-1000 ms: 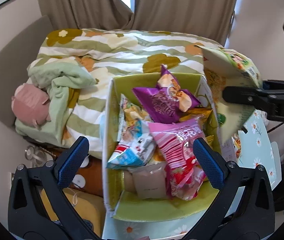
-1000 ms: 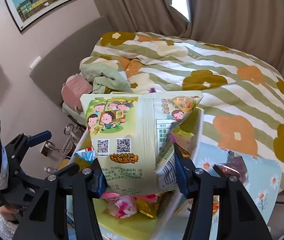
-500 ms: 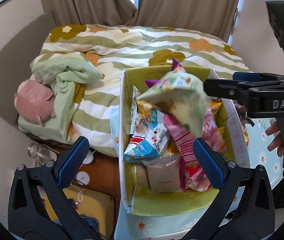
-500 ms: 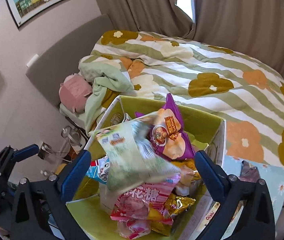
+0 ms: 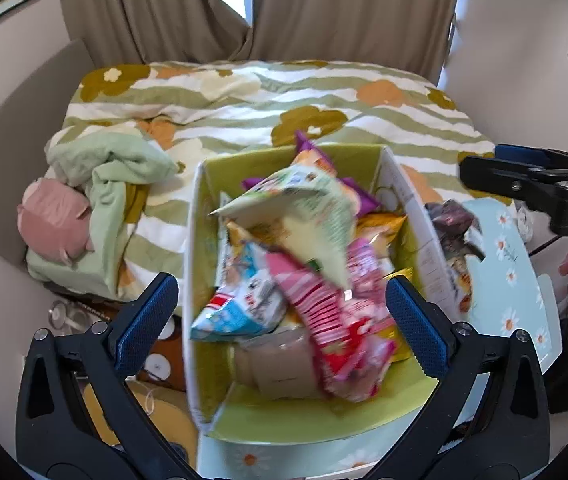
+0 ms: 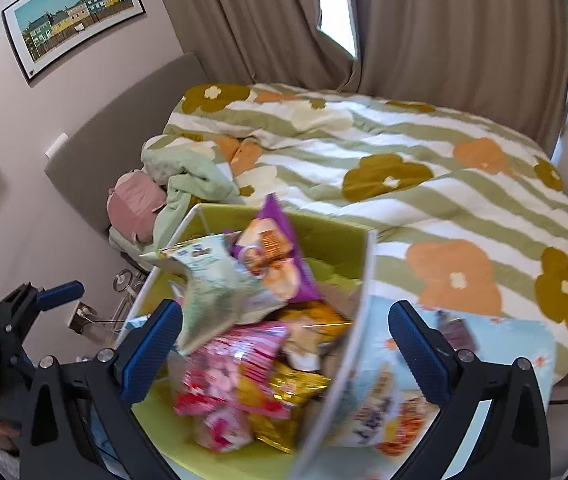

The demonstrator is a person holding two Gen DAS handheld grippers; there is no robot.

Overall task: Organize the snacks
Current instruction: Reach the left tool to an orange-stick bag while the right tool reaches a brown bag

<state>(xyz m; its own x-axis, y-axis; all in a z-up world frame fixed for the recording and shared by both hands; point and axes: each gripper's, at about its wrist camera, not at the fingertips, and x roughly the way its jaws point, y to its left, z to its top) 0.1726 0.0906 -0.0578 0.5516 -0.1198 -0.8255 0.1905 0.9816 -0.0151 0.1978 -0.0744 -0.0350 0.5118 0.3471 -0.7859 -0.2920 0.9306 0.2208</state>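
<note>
A green-lined cardboard box (image 5: 204, 264) (image 6: 336, 240) stands on a flowered table and holds several snack bags. A pale green snack bag (image 5: 308, 216) (image 6: 212, 280) lies on top of the pile, over a purple bag (image 6: 272, 256), a pink bag (image 5: 324, 304) (image 6: 228, 364) and a blue-and-white bag (image 5: 240, 300). My left gripper (image 5: 280, 312) is open and empty above the box's near end. My right gripper (image 6: 284, 340) is open and empty over the box's right wall; it also shows in the left wrist view (image 5: 524, 172) at the right.
A dark snack bag (image 5: 452, 224) (image 6: 456, 332) lies on the light blue flowered tablecloth (image 5: 512, 264) right of the box. A bed with a striped floral duvet (image 6: 404, 184) is behind. A pink plush (image 5: 54, 224) and green blanket lie at the left.
My right gripper opened and let go of the pale green bag, which dropped onto the pile in the box. The right gripper then drew back to the right.
</note>
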